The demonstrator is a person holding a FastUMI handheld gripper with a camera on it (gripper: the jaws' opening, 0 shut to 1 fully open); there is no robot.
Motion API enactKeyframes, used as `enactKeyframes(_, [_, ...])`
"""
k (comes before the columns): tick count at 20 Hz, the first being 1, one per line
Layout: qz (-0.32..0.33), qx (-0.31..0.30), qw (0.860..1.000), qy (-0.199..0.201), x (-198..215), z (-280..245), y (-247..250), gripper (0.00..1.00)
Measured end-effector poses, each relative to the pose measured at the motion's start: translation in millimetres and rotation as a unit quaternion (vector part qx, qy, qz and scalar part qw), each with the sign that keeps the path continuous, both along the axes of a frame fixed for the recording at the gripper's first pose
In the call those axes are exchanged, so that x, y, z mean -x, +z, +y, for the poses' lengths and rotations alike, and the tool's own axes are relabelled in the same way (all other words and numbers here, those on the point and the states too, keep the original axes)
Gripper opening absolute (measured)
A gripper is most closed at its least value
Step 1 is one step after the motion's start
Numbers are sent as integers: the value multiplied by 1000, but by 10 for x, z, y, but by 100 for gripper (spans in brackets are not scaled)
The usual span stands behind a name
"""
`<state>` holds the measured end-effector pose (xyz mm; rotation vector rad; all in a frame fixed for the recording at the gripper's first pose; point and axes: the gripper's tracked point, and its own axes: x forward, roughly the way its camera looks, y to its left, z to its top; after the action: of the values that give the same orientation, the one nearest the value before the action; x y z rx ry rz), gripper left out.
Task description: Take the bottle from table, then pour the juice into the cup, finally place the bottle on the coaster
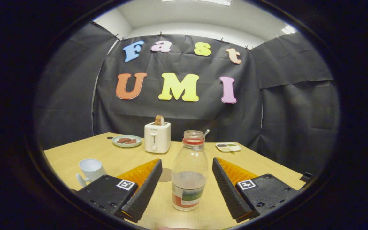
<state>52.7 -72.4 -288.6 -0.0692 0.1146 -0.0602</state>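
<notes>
Straddling the upright bottle, the gripper sits level; fingers spread, touching nothing.

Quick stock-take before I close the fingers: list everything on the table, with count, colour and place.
bottle: one, clear with a red neck band, partly filled, upright between the fingers
coaster: one, brown, round, just behind the bottle towards the cup
cup: one, white, beyond the left finger
toaster: one, white, a bread slice in its slot, at the far side
plate: one, pale green, brown food on it, beside the toaster
tray: one, white, divided, behind the bottle
table: one, light wood
fingers: two, open, either side of the bottle, not touching it
</notes>
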Motion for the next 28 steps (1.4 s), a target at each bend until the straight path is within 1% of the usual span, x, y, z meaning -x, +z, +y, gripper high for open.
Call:
enactKeyframes(5, [13, 5, 1000, -5, -135, -80, -239, 100])
enactKeyframes(9, [13, 15, 1000, 4, -236, -75, -328, 100])
enactKeyframes(14, [20, 1, 1000, -6, -358, -147, -353, 100])
enactKeyframes(16, [22, -10, 1000, -9, -406, -176, -387, 98])
enactKeyframes(20, [27, -6, 1000, 3, -407, -123, -403, 84])
enactKeyframes(23, [35, 10, 999, 4, -388, -153, -402, 83])
enactKeyframes(25, [33, 22, 999, 4, -332, -171, -299, 83])
enactKeyframes(28, [23, 45, 999, 19, -245, -91, -89, 82])
